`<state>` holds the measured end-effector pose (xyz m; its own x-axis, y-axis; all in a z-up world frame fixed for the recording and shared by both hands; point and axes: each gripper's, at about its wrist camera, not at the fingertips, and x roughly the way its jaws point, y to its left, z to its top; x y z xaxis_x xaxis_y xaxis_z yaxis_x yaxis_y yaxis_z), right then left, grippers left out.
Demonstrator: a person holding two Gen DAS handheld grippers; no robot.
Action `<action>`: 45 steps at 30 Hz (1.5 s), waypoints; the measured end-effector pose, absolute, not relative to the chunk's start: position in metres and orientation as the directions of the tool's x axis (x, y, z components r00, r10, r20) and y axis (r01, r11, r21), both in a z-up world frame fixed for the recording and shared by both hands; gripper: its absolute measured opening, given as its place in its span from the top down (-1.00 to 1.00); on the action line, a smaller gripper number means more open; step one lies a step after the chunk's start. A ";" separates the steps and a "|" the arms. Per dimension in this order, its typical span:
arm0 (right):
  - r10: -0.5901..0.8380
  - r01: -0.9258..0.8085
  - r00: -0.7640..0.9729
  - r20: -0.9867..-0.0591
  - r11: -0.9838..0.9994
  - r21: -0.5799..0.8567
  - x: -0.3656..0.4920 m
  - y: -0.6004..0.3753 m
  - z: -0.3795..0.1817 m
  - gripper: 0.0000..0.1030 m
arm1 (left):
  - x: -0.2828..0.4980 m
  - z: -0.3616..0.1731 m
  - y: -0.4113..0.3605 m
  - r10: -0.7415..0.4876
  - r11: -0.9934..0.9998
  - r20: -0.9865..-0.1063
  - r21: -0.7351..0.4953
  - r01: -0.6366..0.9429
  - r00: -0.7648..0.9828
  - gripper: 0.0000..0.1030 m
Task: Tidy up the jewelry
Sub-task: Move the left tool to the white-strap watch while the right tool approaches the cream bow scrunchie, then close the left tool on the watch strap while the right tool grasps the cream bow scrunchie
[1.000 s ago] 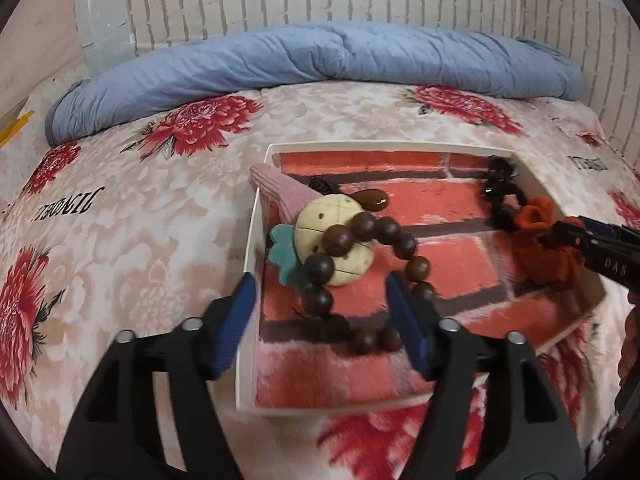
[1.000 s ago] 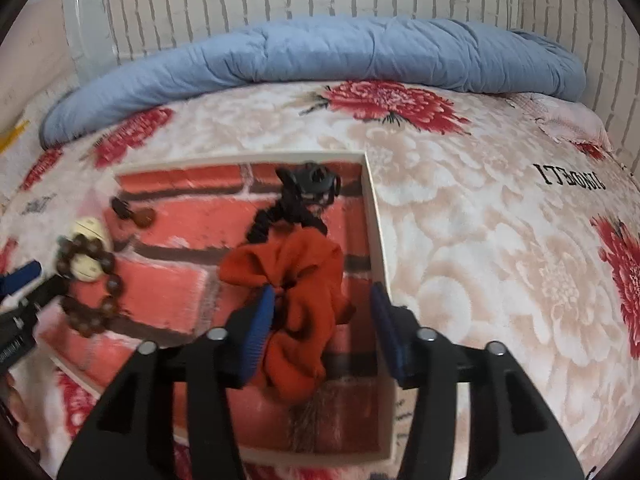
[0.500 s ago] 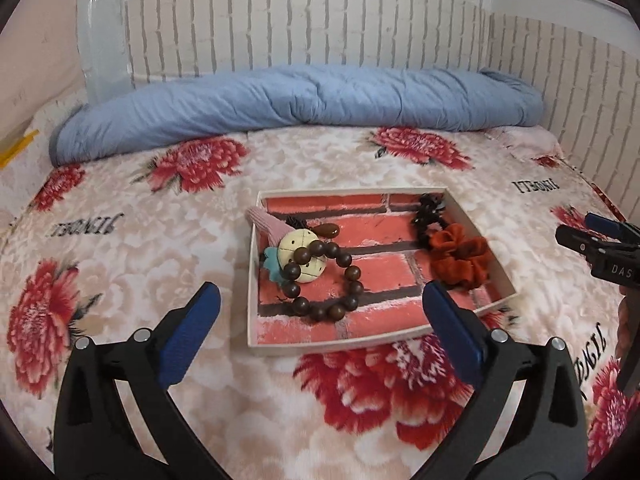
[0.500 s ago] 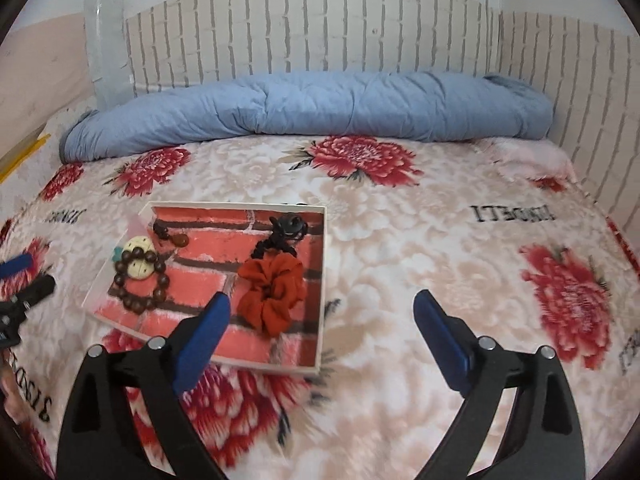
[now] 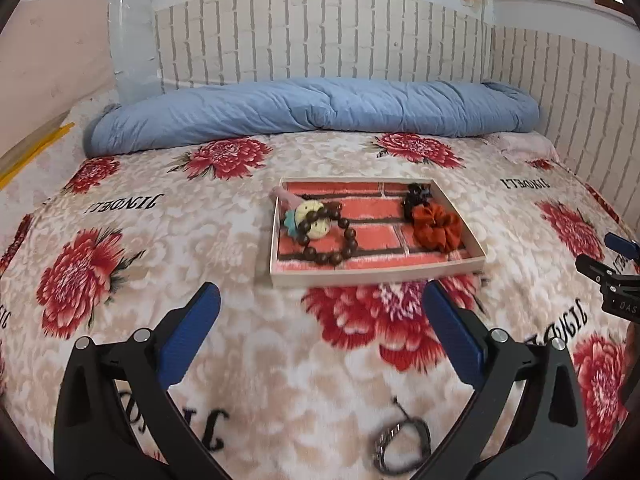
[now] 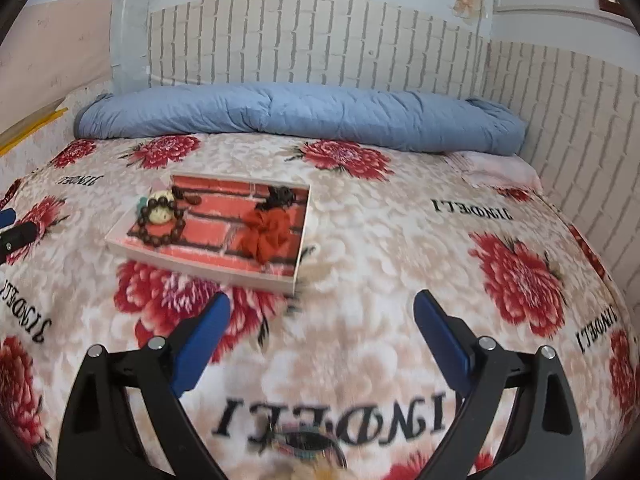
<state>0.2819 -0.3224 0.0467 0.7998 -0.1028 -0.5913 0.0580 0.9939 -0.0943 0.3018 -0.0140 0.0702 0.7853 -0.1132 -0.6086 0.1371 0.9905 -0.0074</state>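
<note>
left tongs: jaws just spread wide, nothing held between them | right tongs: jaws likewise spread, nothing gripped | tray: set on bed (flowered cover), ahead of both tongs | in tray: bead bracelet at left, red scrunchie at right, apart
</note>
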 end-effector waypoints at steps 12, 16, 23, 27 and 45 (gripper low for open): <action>-0.136 0.138 0.783 -0.606 0.989 -0.043 0.210 -0.349 -0.008 -0.77 | 0.214 0.019 -0.030 -0.178 0.982 -0.647 -0.068 0.176 0.742 -0.90; -0.144 0.146 0.764 -0.629 0.988 -0.049 0.195 -0.352 -0.030 -0.77 | 0.195 -0.004 -0.034 -0.183 0.980 -0.678 -0.070 0.185 0.712 -0.90; -0.167 0.151 0.739 -0.653 0.985 -0.081 0.181 -0.354 -0.055 -0.76 | 0.174 -0.040 -0.046 -0.183 0.978 -0.728 -0.069 0.195 0.660 -0.90; -0.173 0.165 0.723 -0.669 0.983 -0.076 0.180 -0.359 -0.066 -0.75 | 0.170 -0.053 -0.056 -0.179 0.980 -0.755 -0.077 0.185 0.631 -0.90; -0.121 0.117 0.638 -0.760 0.991 -0.060 0.201 -0.359 -0.090 -0.24 | 0.174 -0.082 -0.089 -0.109 0.985 -0.826 -0.013 0.174 0.554 -0.38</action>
<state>0.2013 -0.3588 -0.0903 0.6380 -0.1211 -0.7605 0.1171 0.9913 -0.0596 0.1742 -0.0891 -0.0824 0.5536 -0.1088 -0.8257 0.1737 0.9847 -0.0132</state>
